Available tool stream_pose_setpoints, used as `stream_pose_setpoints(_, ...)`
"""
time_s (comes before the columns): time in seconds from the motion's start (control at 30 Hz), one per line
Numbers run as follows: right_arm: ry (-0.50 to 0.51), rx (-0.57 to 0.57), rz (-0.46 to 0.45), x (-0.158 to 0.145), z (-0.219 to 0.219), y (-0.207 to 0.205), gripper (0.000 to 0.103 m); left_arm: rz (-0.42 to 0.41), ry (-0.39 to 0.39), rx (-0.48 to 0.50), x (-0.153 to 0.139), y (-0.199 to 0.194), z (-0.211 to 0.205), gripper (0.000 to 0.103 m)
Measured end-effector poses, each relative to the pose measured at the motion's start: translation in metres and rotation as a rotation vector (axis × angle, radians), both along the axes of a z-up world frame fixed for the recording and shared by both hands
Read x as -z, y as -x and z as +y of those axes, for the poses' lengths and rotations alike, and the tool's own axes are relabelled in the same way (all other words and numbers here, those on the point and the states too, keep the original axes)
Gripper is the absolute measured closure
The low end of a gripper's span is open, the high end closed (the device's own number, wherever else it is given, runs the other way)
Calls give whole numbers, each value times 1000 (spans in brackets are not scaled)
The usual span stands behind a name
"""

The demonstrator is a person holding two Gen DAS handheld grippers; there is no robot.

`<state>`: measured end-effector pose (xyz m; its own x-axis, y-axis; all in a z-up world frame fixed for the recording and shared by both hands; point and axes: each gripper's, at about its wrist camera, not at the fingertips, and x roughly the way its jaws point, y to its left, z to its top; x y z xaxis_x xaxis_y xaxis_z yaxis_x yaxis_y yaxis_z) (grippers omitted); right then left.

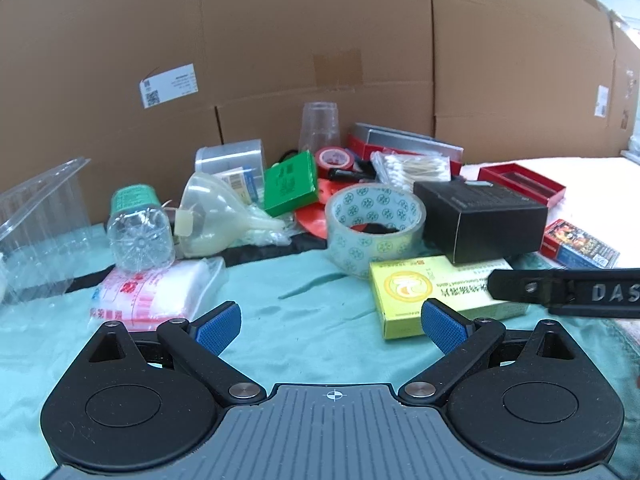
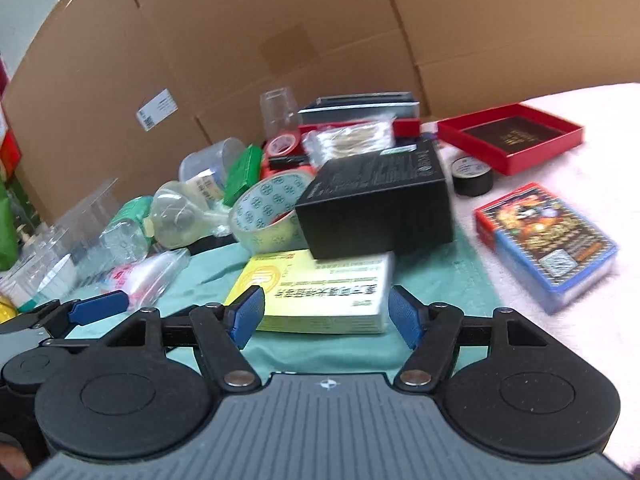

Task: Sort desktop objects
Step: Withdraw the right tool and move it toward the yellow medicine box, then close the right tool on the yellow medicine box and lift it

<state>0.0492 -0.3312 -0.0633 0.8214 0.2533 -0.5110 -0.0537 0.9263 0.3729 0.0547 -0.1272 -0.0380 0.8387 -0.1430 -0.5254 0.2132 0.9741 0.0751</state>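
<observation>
My left gripper [image 1: 331,322] is open and empty above the teal cloth [image 1: 296,320]. My right gripper [image 2: 326,312] is open, its blue pads just short of either side of a yellow-green medicine box [image 2: 320,290], not touching. The same box [image 1: 444,296] lies right of the left gripper, with the right gripper's black finger [image 1: 568,290] over it. A black box [image 2: 380,204] rests partly on the yellow box. A clear tape roll [image 1: 374,226] stands behind it.
Clutter lines the cardboard wall [image 1: 280,40]: a clear clamshell tray [image 1: 36,216], a plastic bottle [image 1: 138,232], a funnel [image 1: 216,212], a green box [image 1: 290,184], cotton swabs [image 1: 412,168], a bag [image 1: 152,288]. A card pack [image 2: 548,236], black tape [image 2: 472,176] and a red tray [image 2: 512,136] lie right.
</observation>
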Motion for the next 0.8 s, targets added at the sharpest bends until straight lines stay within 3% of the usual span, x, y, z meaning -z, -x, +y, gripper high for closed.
stream_pose_setpoints(0.2, -31, 57, 11, 0, -13, 1, 37, -41, 22, 85, 4, -9, -3, 5)
stream_pose_setpoints(0.43, -52, 39, 32, 3, -5, -10, 41, 34, 61, 222, 16, -26, -16, 14)
stream_pose_setpoints(0.8, -111, 65, 82, 14, -3, -26, 41, 67, 102, 268, 25, -43, -16, 15)
